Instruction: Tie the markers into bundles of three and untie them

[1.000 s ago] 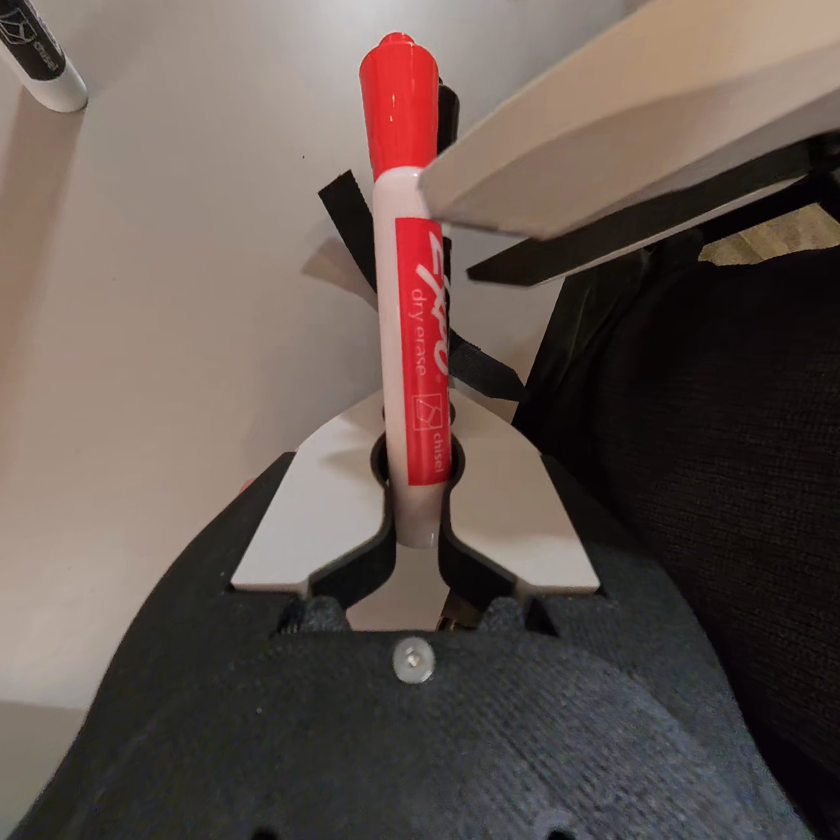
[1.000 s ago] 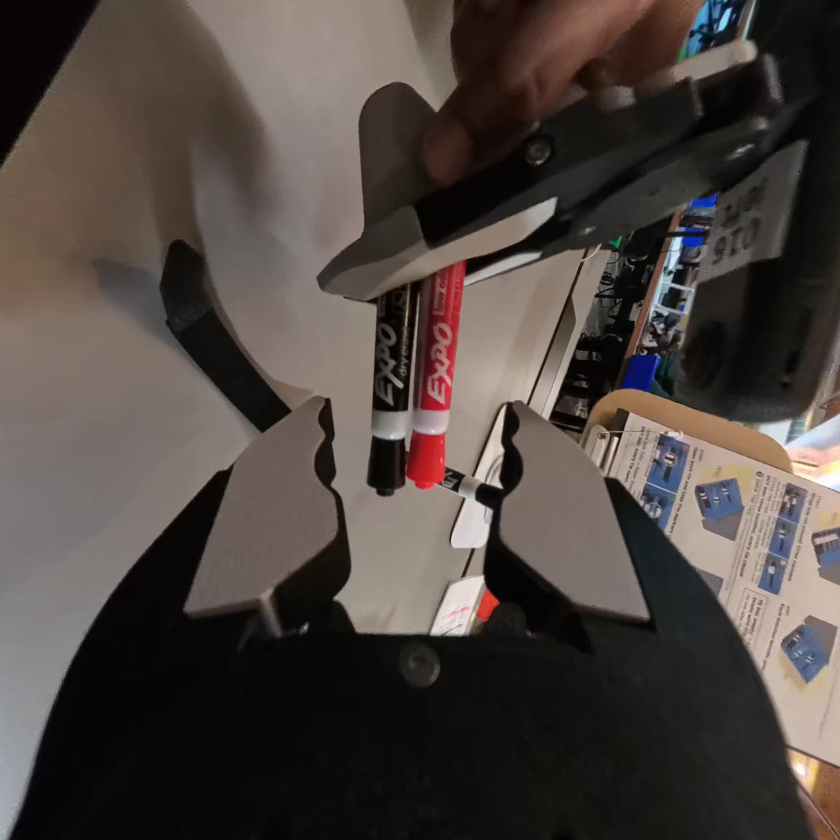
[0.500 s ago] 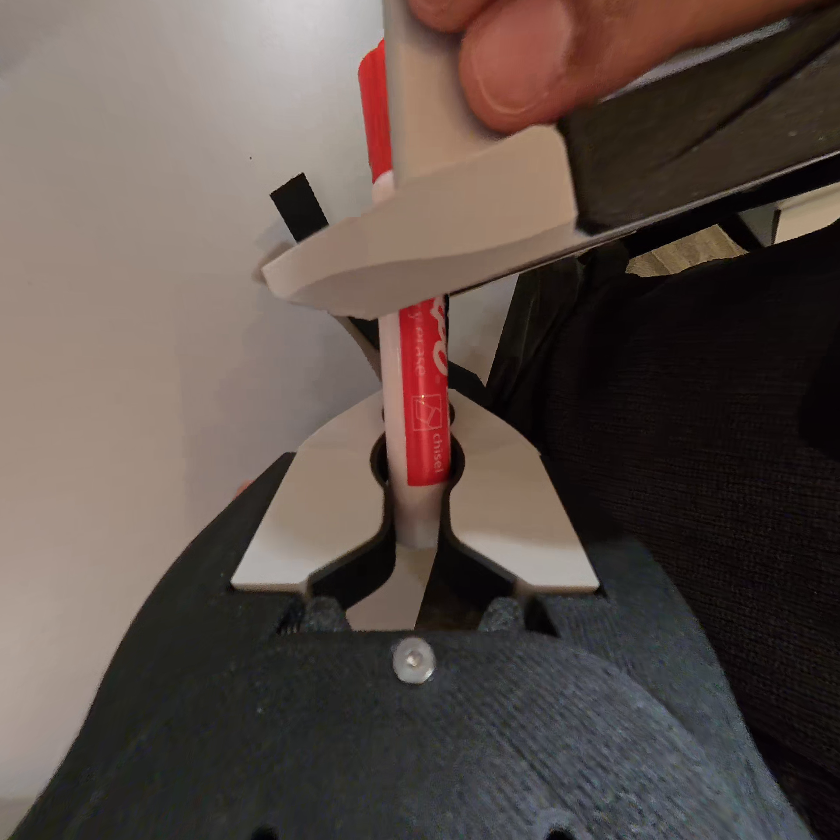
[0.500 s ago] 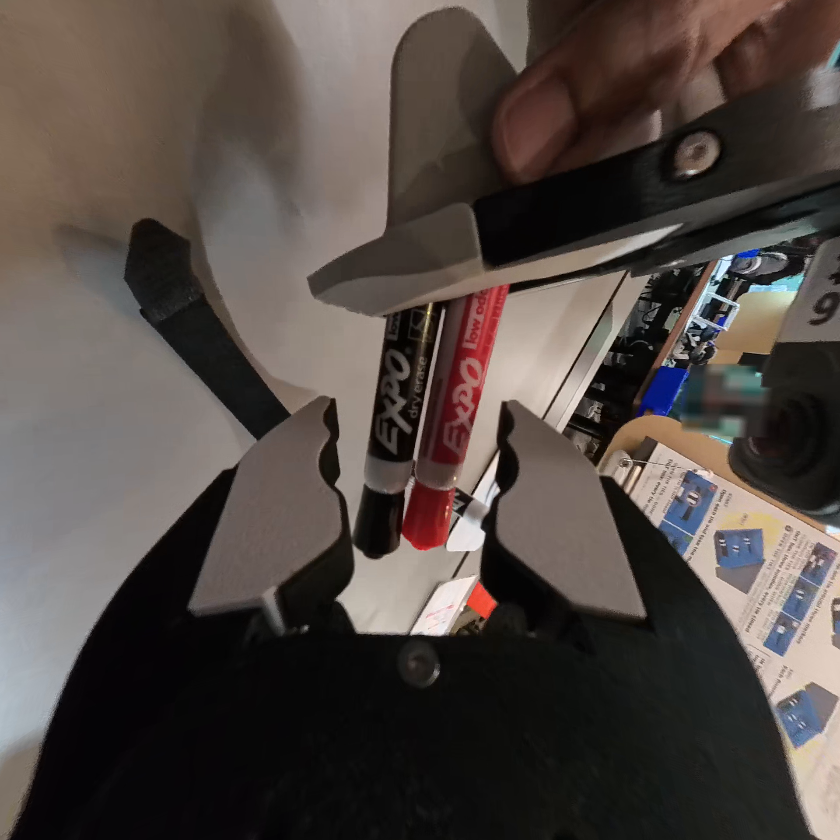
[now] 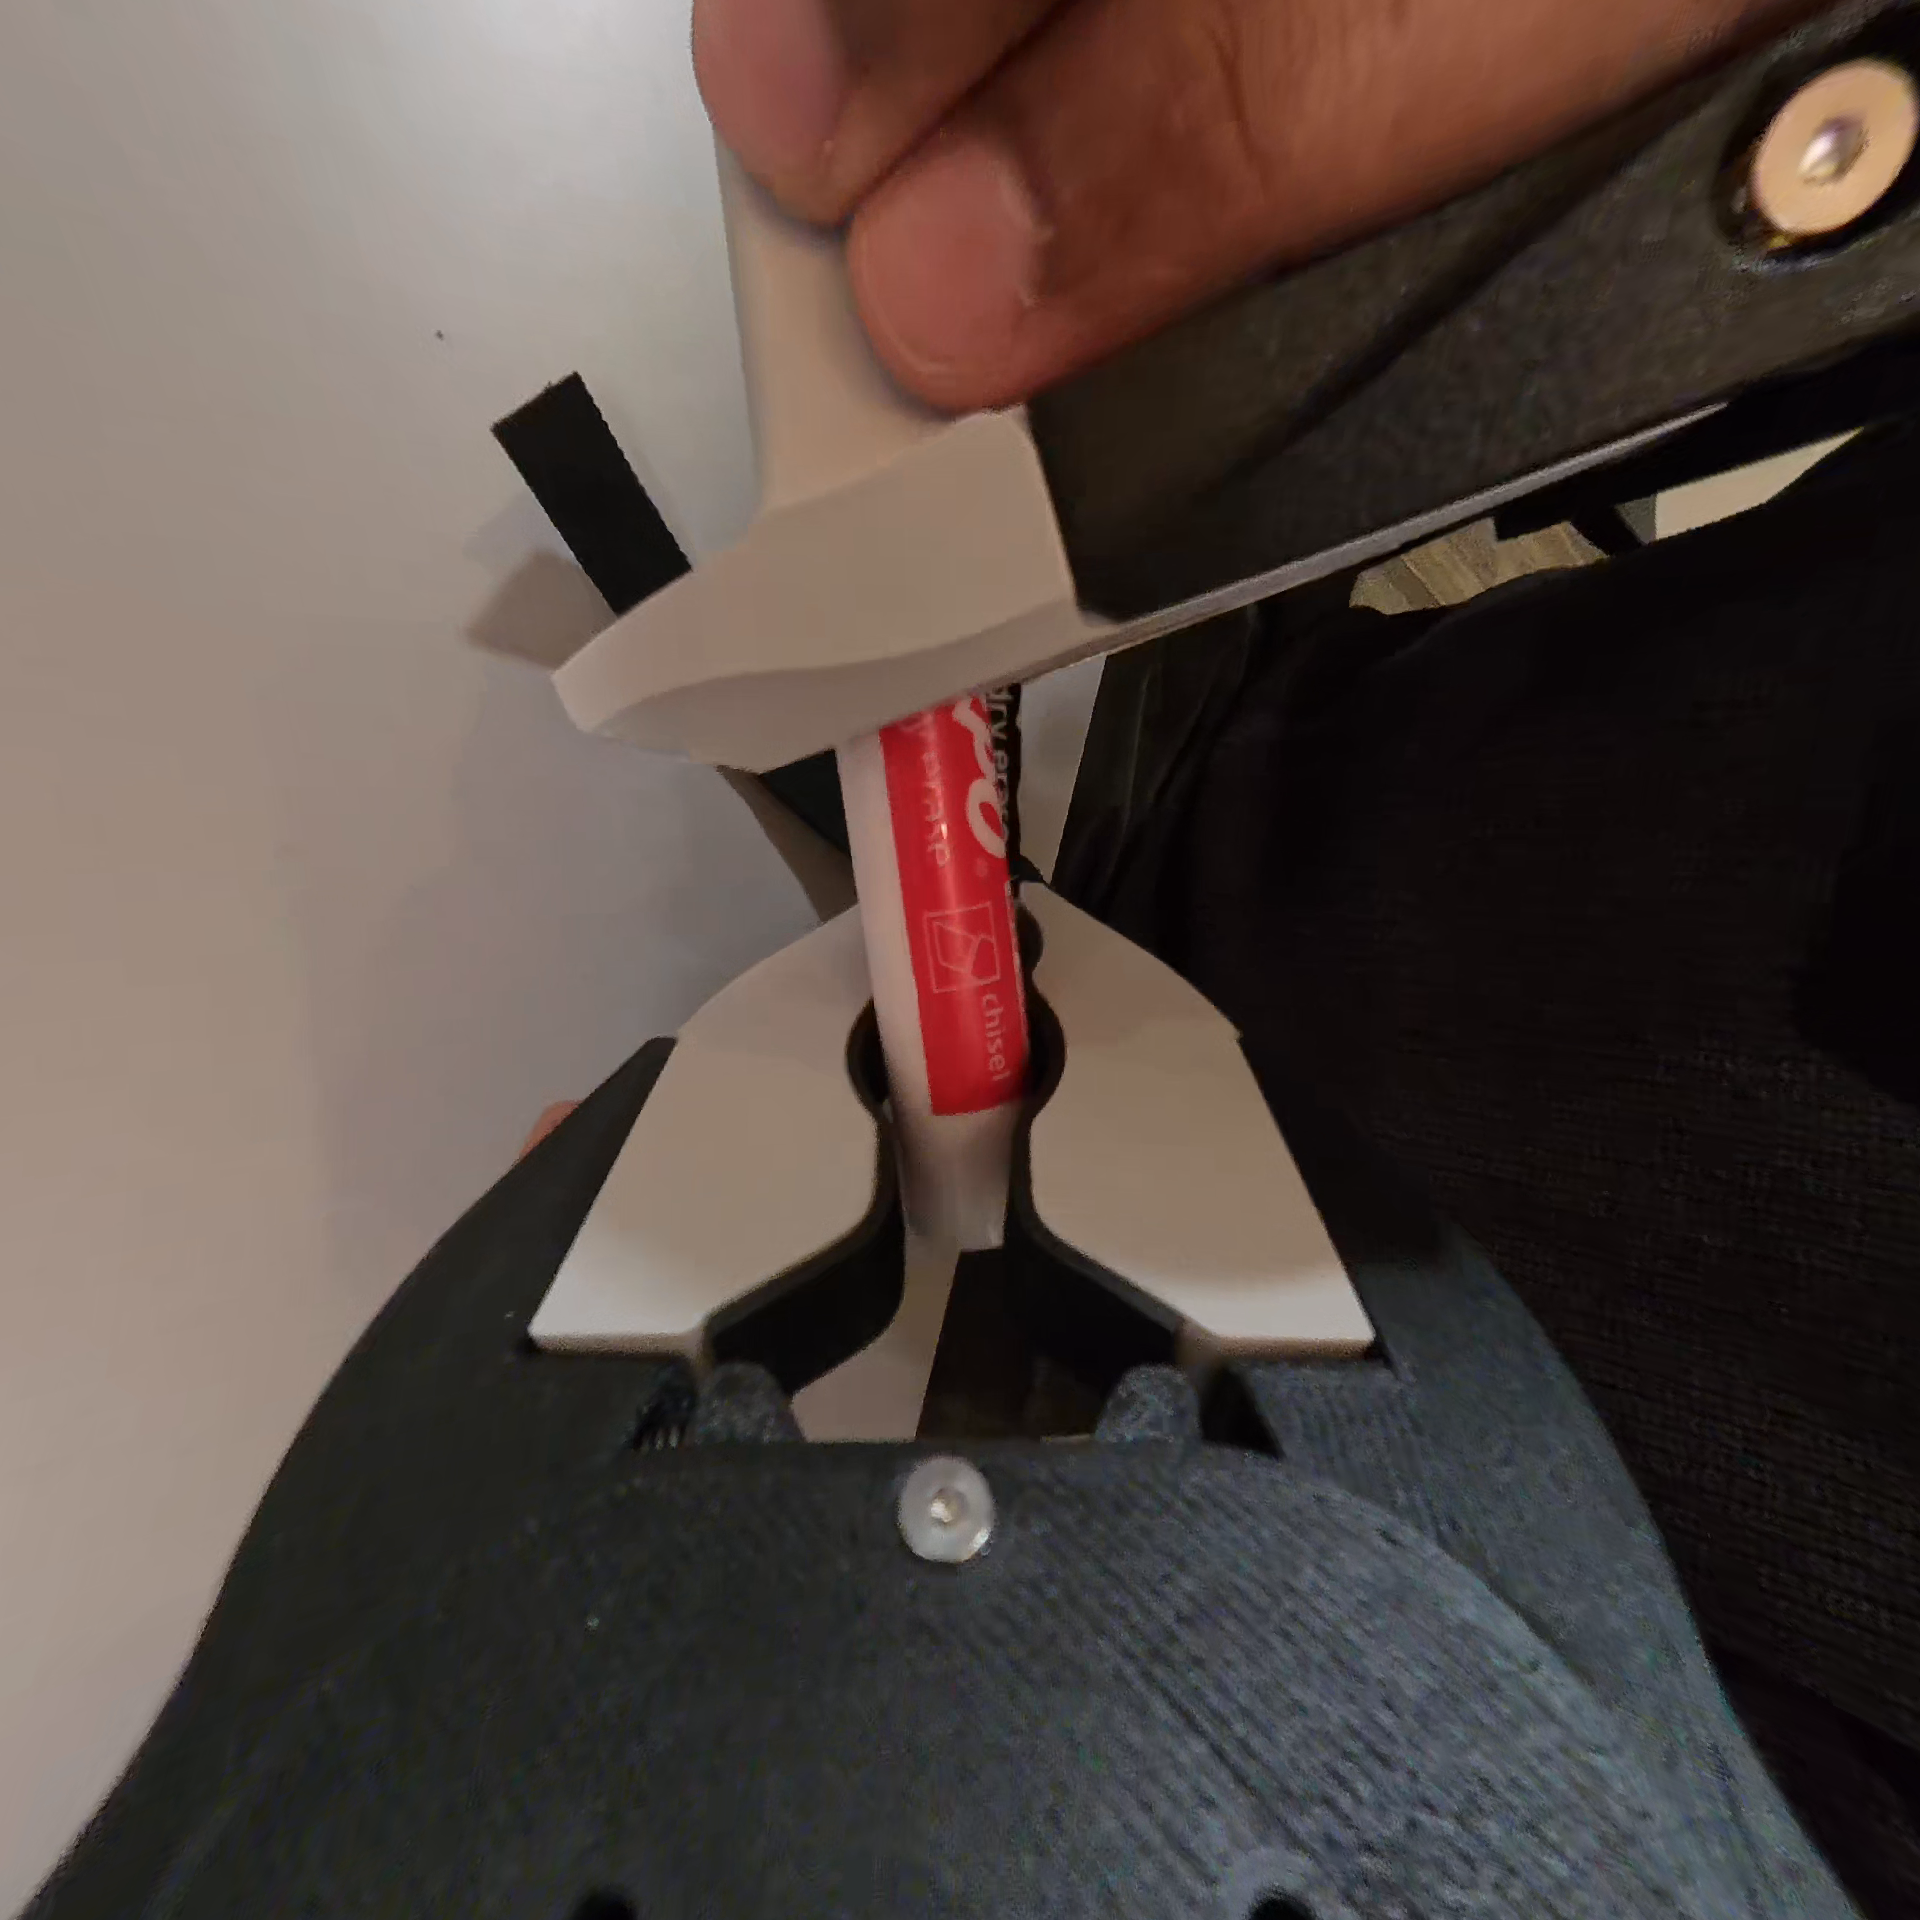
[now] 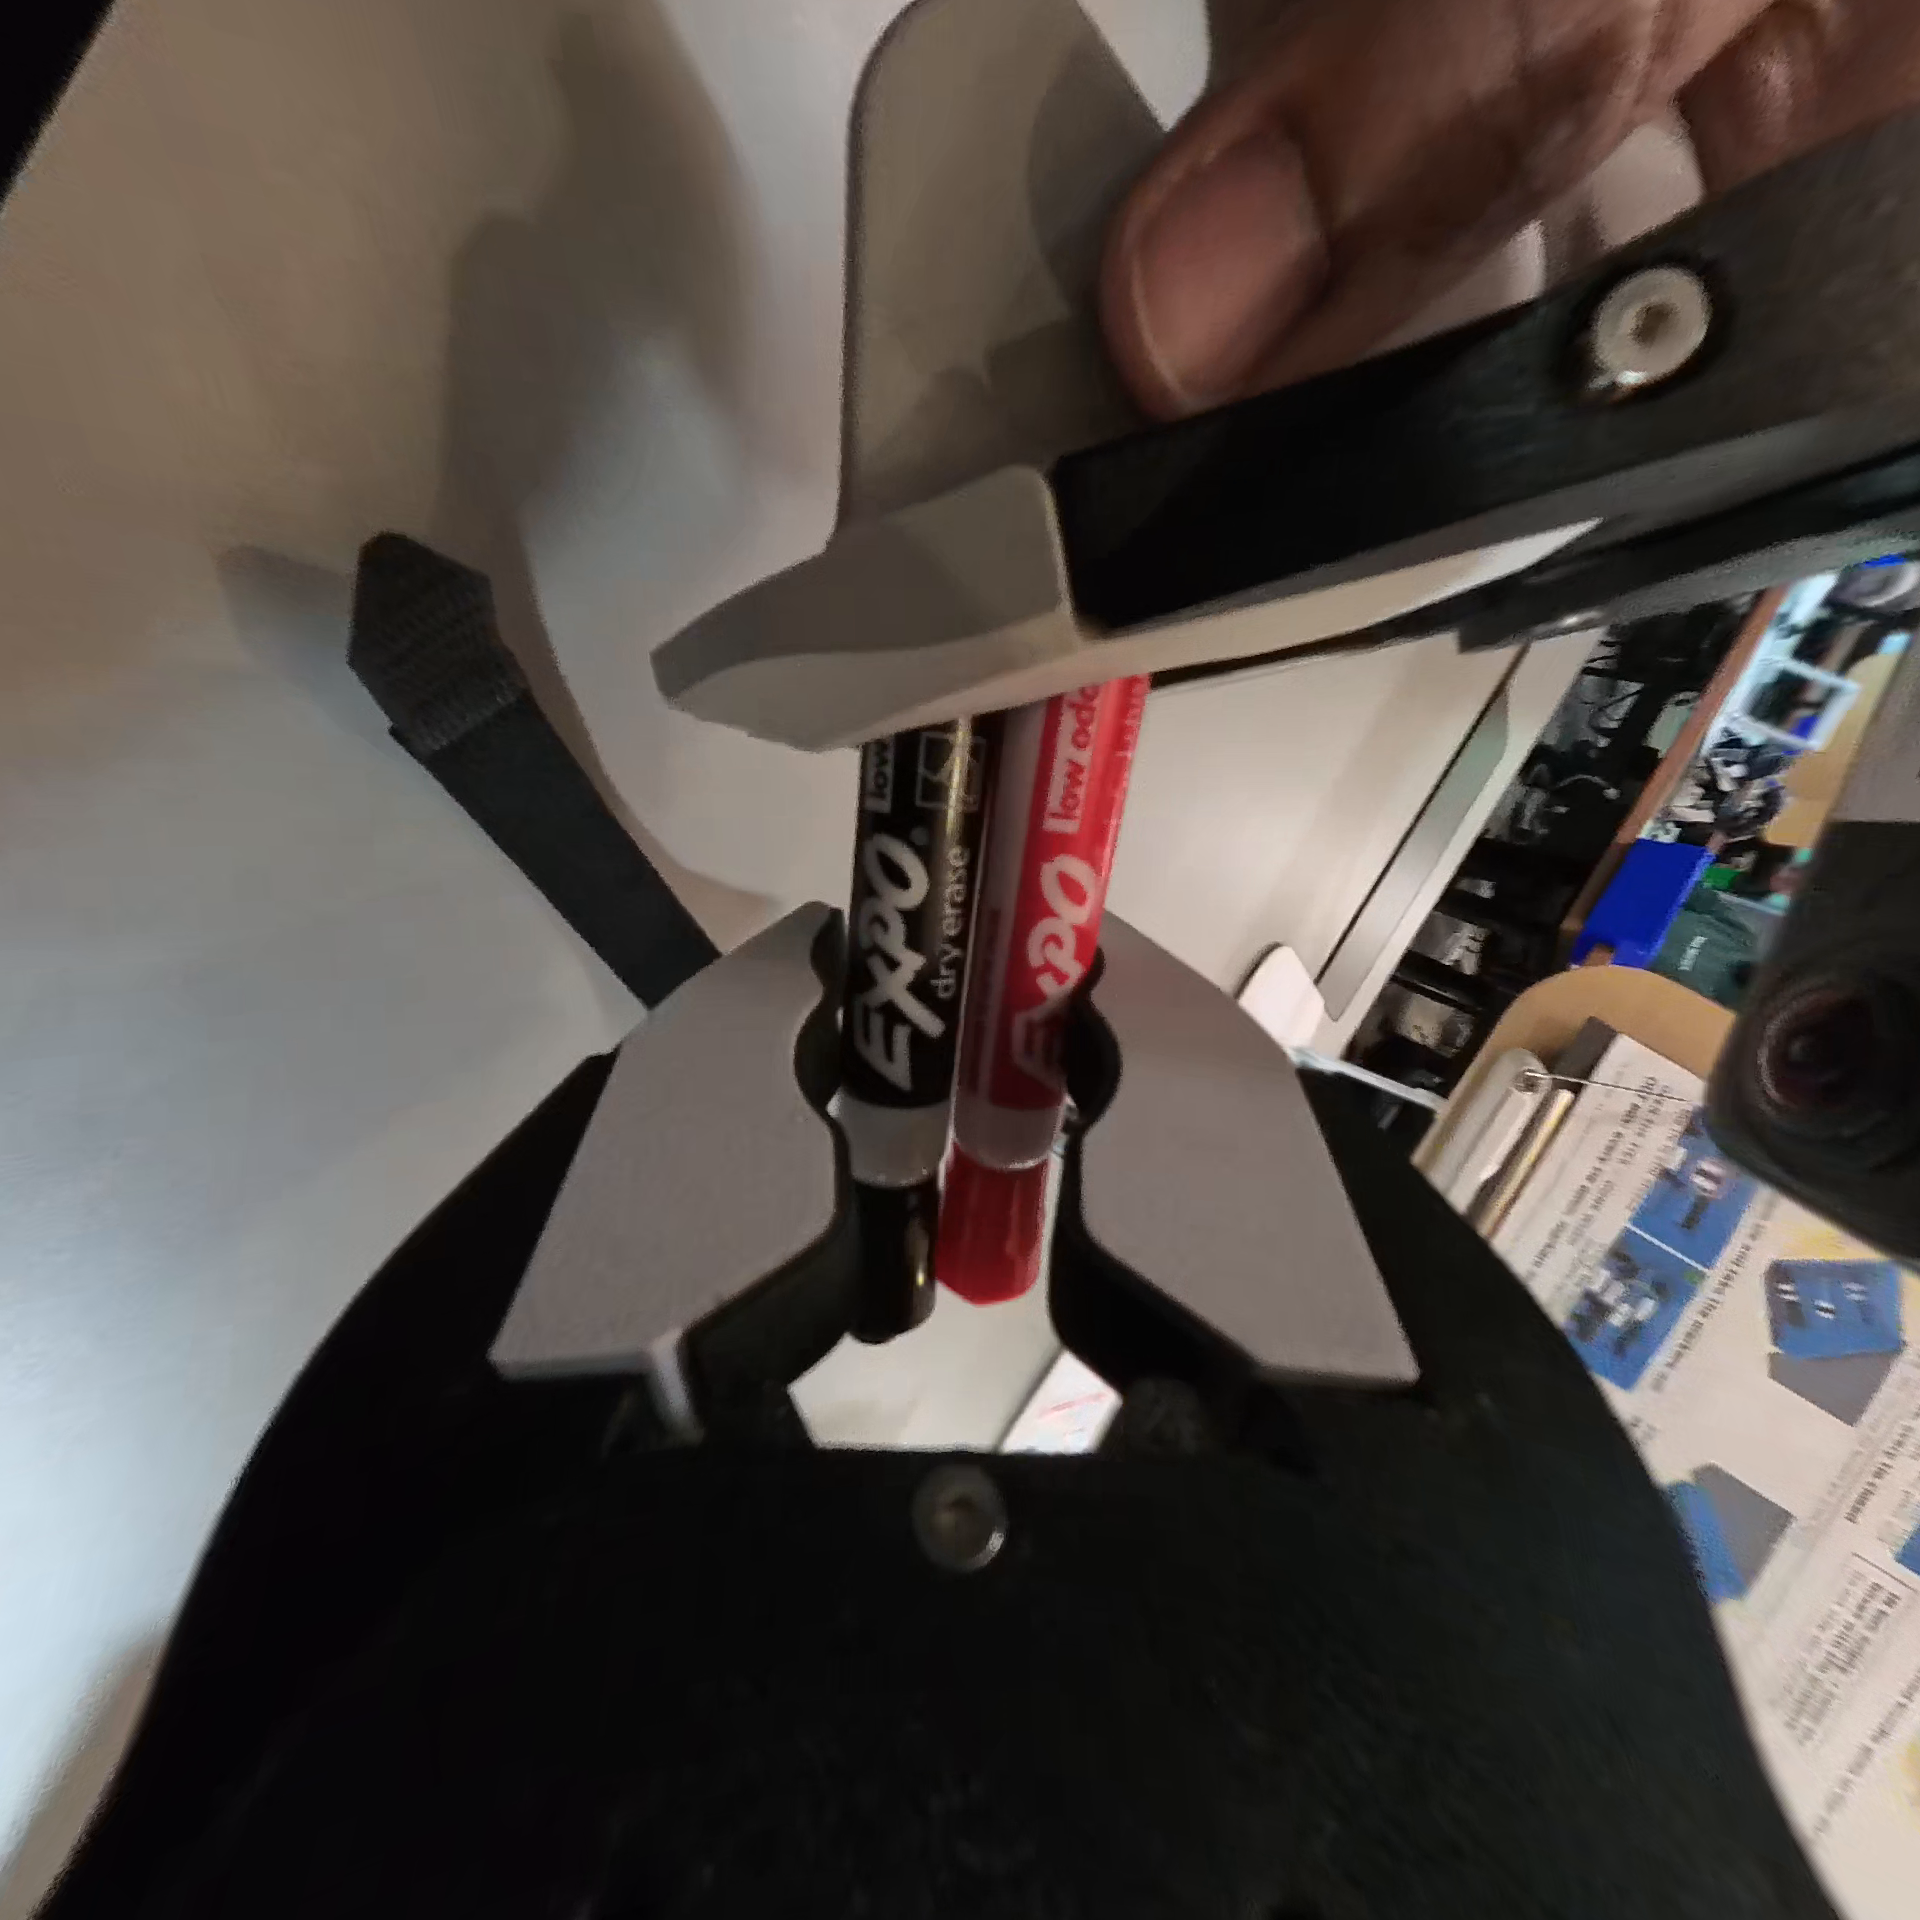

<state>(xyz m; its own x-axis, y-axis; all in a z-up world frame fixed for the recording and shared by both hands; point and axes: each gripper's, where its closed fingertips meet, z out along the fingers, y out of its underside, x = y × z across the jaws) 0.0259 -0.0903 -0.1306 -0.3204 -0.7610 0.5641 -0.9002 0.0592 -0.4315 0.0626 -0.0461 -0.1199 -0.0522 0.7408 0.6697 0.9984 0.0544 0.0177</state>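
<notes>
My left gripper (image 5: 951, 935) is shut on a red marker (image 5: 961, 997); a black marker shows only as a sliver behind it. In the right wrist view the black marker (image 6: 904, 956) and the red marker (image 6: 1039, 966) sit side by side, caps toward me. My right gripper (image 6: 966, 935) is shut on both near their caps. The left gripper's fingers (image 6: 883, 634) cross above and hold the other ends. The right gripper's fingers (image 5: 831, 644) cross above in the left wrist view, with a hand on them. A black strap (image 5: 587, 488) hangs behind the markers; it also shows in the right wrist view (image 6: 488, 748).
The white table (image 5: 260, 831) lies under both grippers. A clipboard with printed sheets (image 6: 1662, 1299) lies at the right. The person's dark clothing (image 5: 1558, 987) fills the right of the left wrist view. Cluttered shelves stand far behind. Across from one pair of fingers to the other is roughly 6 cm. The right tips stand about 6 cm off the black strap (image 5: 587, 488).
My right gripper moved up over the capped ends of the two markers and closed on them from open. My left gripper kept its hold.
</notes>
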